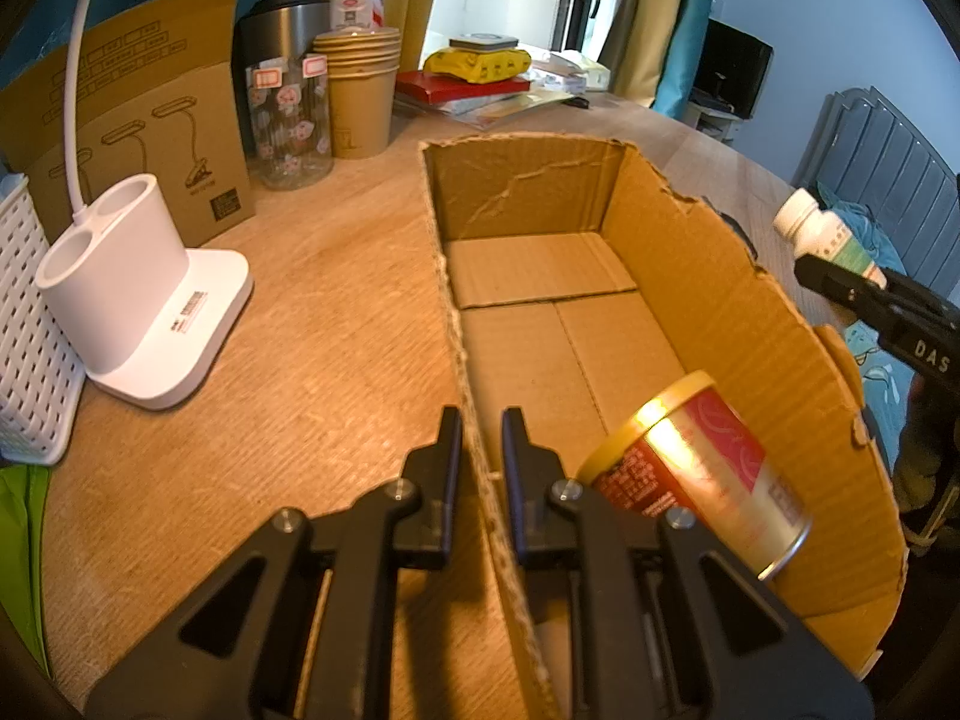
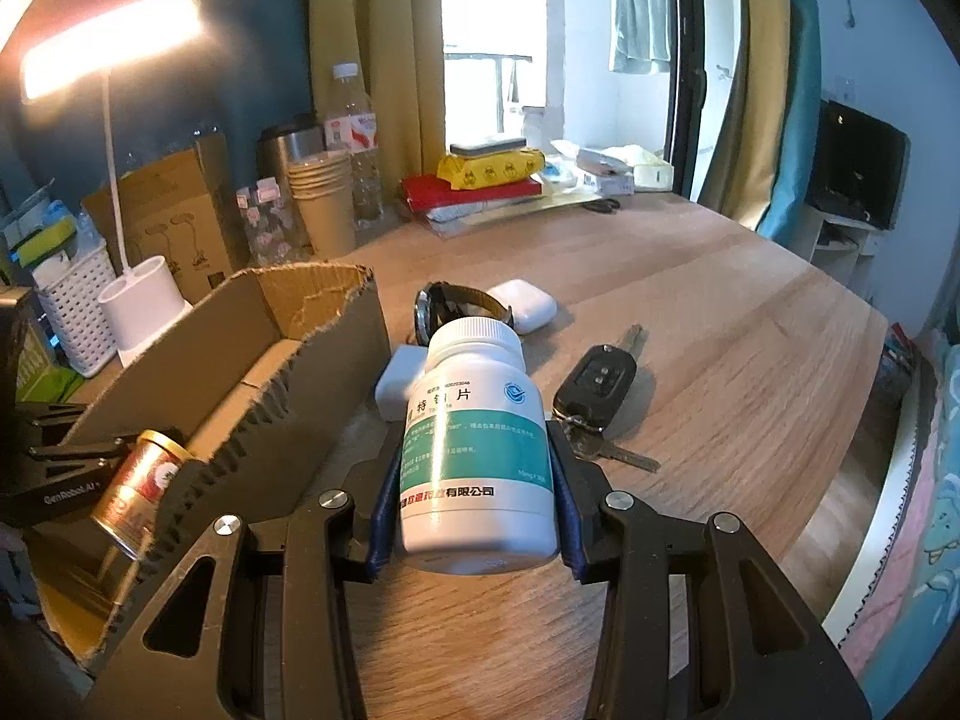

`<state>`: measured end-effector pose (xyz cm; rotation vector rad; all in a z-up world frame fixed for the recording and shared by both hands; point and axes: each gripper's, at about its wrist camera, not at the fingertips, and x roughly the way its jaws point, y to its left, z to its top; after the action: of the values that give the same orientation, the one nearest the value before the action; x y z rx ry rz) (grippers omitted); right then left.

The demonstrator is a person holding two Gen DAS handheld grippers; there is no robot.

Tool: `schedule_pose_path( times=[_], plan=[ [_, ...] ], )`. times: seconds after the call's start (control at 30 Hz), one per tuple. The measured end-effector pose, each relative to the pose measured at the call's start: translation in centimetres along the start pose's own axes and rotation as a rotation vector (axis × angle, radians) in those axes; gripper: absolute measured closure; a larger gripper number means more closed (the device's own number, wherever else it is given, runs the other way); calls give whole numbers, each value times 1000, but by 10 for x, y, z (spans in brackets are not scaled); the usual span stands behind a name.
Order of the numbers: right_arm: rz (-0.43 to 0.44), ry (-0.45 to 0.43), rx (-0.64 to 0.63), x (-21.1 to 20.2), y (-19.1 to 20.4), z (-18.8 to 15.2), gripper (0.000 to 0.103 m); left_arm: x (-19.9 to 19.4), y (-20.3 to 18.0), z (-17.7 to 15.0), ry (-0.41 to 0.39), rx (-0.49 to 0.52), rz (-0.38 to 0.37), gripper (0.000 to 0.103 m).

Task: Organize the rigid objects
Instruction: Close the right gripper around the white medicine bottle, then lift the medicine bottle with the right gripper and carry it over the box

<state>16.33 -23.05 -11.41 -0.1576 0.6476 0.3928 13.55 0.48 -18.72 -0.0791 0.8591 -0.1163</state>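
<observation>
the right gripper (image 2: 477,480) clamps the rigid, smooth, probably light white plastic pill bottle (image 2: 477,450) at mid-body, while the left gripper (image 1: 482,438) pinches the torn brown cardboard box (image 1: 720,300) wall.

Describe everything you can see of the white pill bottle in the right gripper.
The pill bottle looks like white plastic, with a ribbed white screw cap, closed, and a label with a teal band and dark printed characters. It is clamped at its lower body between the blue-padded fingers of the right gripper, cap pointing away from the camera. It hangs above the wooden table, touching nothing but the fingers, just outside the cardboard box. The left wrist view shows it beyond the box's far wall.
</observation>
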Motion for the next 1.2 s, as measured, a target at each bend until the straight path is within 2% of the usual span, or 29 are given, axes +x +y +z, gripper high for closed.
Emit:
schedule_pose_path(
  times=[0.4,0.7,1.2],
  plan=[
    [74,-80,-85,-25,41,24,58,0,0,0,0,0,0,89],
    [119,-89,-136,-22,70,33,58,0,0,0,0,0,0,89],
    [160,-66,-178,-12,95,32,58,0,0,0,0,0,0,89]
  ],
)
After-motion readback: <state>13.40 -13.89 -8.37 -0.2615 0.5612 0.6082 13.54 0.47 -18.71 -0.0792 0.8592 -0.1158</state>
